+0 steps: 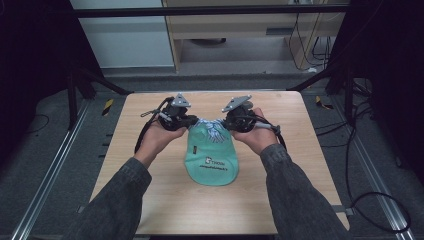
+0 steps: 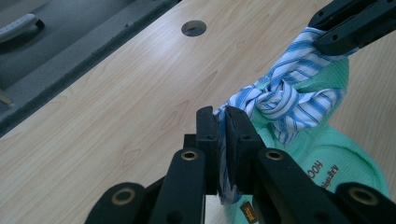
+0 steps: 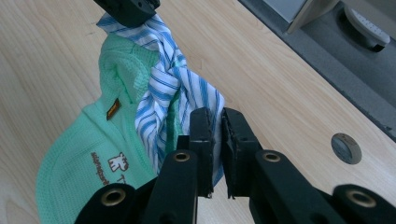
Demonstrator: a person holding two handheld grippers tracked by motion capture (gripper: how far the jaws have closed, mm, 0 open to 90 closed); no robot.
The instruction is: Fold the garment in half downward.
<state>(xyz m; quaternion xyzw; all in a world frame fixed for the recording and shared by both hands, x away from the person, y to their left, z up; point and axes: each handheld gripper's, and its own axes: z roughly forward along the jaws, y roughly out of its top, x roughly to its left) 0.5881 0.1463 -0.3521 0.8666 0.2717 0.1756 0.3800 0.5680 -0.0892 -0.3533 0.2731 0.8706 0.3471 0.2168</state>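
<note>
A mint-green cloth bag (image 1: 211, 159) with printed lettering lies in the middle of the wooden table (image 1: 150, 165). Its top is closed by a blue-and-white striped cloth tie (image 1: 210, 128) twisted into a knot (image 2: 275, 91). My left gripper (image 1: 190, 121) is shut on one end of the striped tie (image 2: 223, 154), at the bag's left. My right gripper (image 1: 226, 123) is shut on the other end (image 3: 215, 121), at the bag's right. Both ends are held just above the table, with the green bag (image 3: 84, 154) hanging slack below the knot (image 3: 163, 77).
A round cable hole (image 2: 193, 28) sits in the tabletop near the far edge, and the same kind of hole (image 3: 346, 148) is near the right gripper. Dark frame rails and cables surround the table. A cabinet stands beyond the far edge.
</note>
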